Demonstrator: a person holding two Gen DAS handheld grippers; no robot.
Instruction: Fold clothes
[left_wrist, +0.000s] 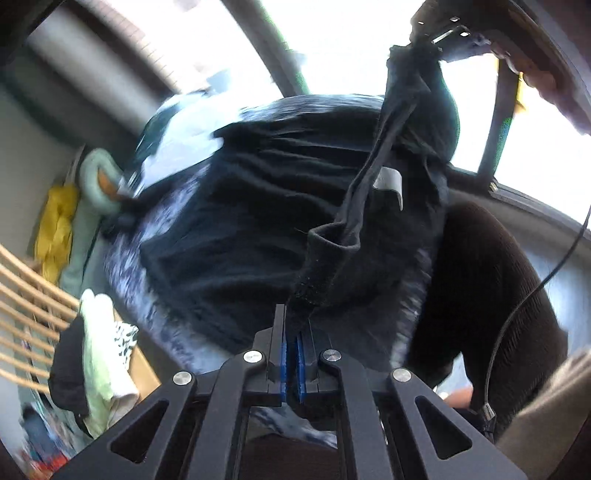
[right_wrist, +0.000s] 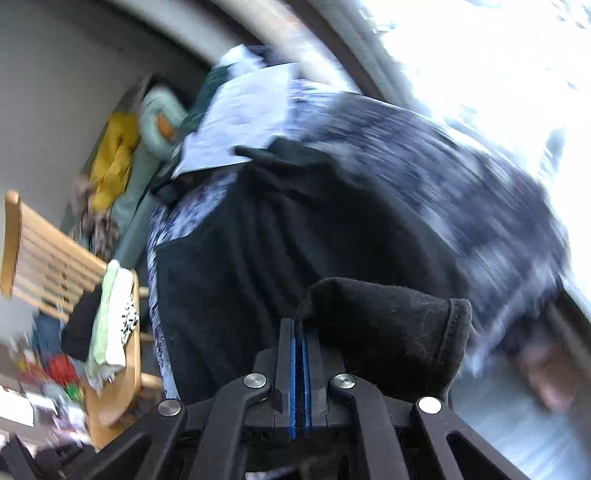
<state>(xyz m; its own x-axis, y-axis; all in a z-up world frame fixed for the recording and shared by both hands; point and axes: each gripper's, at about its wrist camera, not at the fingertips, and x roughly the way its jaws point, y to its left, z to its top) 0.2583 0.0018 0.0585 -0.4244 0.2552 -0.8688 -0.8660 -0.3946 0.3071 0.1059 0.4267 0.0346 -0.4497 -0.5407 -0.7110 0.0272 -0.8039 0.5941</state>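
A black garment (left_wrist: 258, 206) hangs stretched between both grippers over a blue-and-white patterned surface (left_wrist: 122, 266). My left gripper (left_wrist: 293, 332) is shut on one black edge of it. A white label (left_wrist: 388, 182) shows near its hem. The other gripper (left_wrist: 439, 35) shows at the top right, pinching the far end. In the right wrist view my right gripper (right_wrist: 300, 328) is shut on a black cuff or hem (right_wrist: 388, 325) of the same garment (right_wrist: 240, 266). The view is blurred by motion.
A wooden chair (right_wrist: 55, 258) with folded light clothes (right_wrist: 114, 317) stands at the left. Yellow and pale green items (left_wrist: 59, 225) lie by the wall. Bright windows are behind. A person's dark-sleeved arm (left_wrist: 491, 295) is at the right.
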